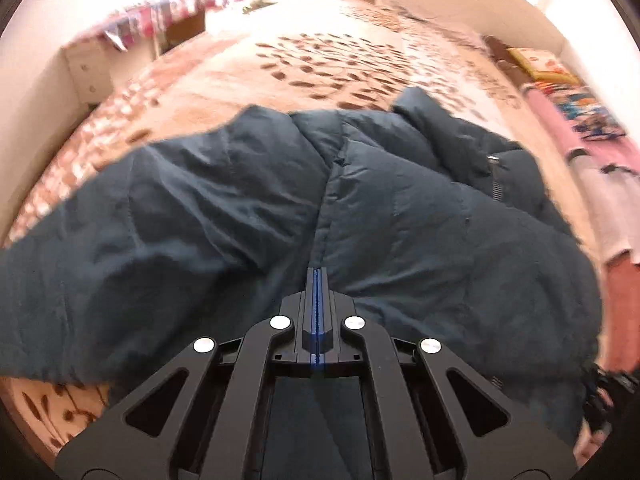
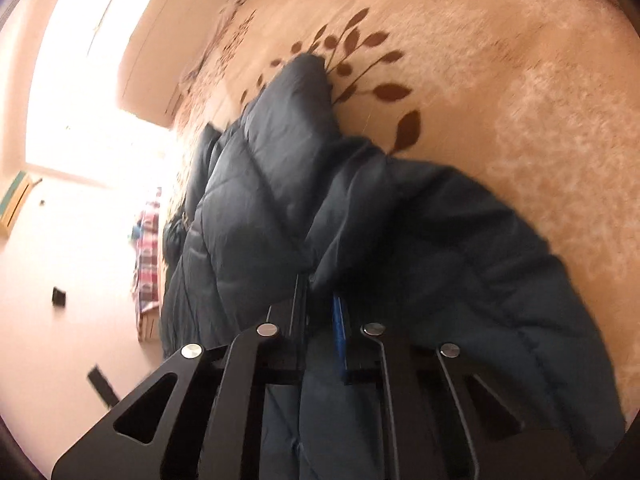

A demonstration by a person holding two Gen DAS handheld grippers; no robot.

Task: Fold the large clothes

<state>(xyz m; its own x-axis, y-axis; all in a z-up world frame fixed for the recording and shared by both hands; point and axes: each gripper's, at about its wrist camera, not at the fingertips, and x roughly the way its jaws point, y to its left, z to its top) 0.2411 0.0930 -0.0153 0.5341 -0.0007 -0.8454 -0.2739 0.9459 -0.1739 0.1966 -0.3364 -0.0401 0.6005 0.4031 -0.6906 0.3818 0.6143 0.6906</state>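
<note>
While the dark quilted jacket [image 1: 248, 200] lies spread across the bed [image 1: 328, 60], we see both tools at its near hem. Our left hand-held gripper [image 1: 317, 276] has its jaws fully together, the blue pads meeting in one line; the tips sit against the jacket beside its front seam, though we cannot tell whether any fabric is caught between them. Our right hand-held gripper [image 2: 320, 292] stands nearly closed, and a fold of the jacket [image 2: 360, 240] passes between its fingers, so we judge it clamped on the cloth.

Relative to the jacket, the leaf-patterned bedspread [image 2: 500, 100] shows beyond the collar end and to both sides, and a small zip pull [image 1: 494, 159] glints on the far right panel.

We judge the garment soft, puffy and light for its bulk: it will sag and billow rather than hold a crease, and its smooth shell may slide out of a shallow pinch. A hold on the stitched hem or a quilting seam, where layers are bound together, should serve better than a hold on loose padding.
</note>
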